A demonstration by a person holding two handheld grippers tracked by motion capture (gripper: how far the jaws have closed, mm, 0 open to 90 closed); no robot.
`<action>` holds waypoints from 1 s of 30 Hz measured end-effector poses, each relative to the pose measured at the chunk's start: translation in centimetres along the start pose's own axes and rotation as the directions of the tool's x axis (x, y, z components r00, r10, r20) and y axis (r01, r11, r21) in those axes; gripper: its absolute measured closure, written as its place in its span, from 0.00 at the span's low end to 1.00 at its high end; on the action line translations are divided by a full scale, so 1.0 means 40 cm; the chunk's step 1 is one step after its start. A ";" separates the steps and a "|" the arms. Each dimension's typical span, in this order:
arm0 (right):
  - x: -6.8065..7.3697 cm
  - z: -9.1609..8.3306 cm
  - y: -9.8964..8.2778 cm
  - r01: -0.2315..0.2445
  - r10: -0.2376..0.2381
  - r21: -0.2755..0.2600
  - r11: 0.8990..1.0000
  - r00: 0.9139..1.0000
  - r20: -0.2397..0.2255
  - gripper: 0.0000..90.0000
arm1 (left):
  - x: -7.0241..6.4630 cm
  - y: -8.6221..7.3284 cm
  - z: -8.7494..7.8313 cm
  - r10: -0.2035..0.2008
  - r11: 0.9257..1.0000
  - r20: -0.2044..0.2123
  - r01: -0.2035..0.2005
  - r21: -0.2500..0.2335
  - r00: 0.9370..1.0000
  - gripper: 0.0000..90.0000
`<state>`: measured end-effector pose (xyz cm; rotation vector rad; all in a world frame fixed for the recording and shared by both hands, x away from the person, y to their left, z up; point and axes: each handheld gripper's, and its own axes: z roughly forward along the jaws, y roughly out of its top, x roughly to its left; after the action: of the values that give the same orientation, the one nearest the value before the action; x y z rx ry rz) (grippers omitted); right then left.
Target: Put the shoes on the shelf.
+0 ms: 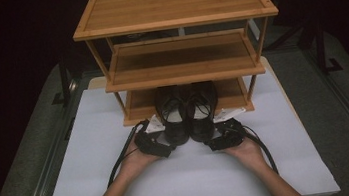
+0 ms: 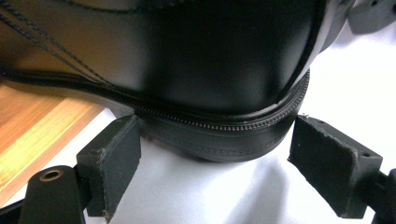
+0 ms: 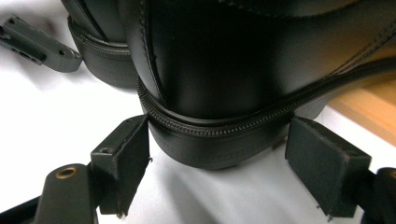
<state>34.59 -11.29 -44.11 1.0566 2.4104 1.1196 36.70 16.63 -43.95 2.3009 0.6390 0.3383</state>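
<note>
While both black shoes sit side by side, toes on bottom shelf of wooden rack [image 1: 182, 72], heels stick out over white counter [image 1: 96, 178] toward 6 o'clock. Left shoe [image 1: 174, 120] heel sits between left tool [image 1: 164, 148] pads; one pad touches sole edge, other stays apart, so tool open. Right shoe [image 1: 201, 117] heel sits between right tool [image 1: 212, 145] pads, same way, open too. Left hand [image 1: 135, 161] at 7 o'clock of shoes, right hand [image 1: 245, 150] at 5 o'clock.
</note>
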 end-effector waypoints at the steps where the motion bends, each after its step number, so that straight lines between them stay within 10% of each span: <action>1: 0.001 -0.003 0.005 0.008 -0.008 -0.003 1.000 1.000 0.006 0.24 | 0.003 0.002 -0.002 -0.004 1.000 0.003 0.004 -0.005 1.000 0.18; 30: -0.101 0.046 0.076 -0.062 0.062 -0.054 0.997 0.998 -0.006 0.24 | 0.128 0.077 0.041 -0.028 0.999 0.011 0.028 -0.040 1.000 0.18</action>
<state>39.86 -11.87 -43.23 1.1197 2.3511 1.2015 42.76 16.52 -42.67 2.2518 0.6528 0.3226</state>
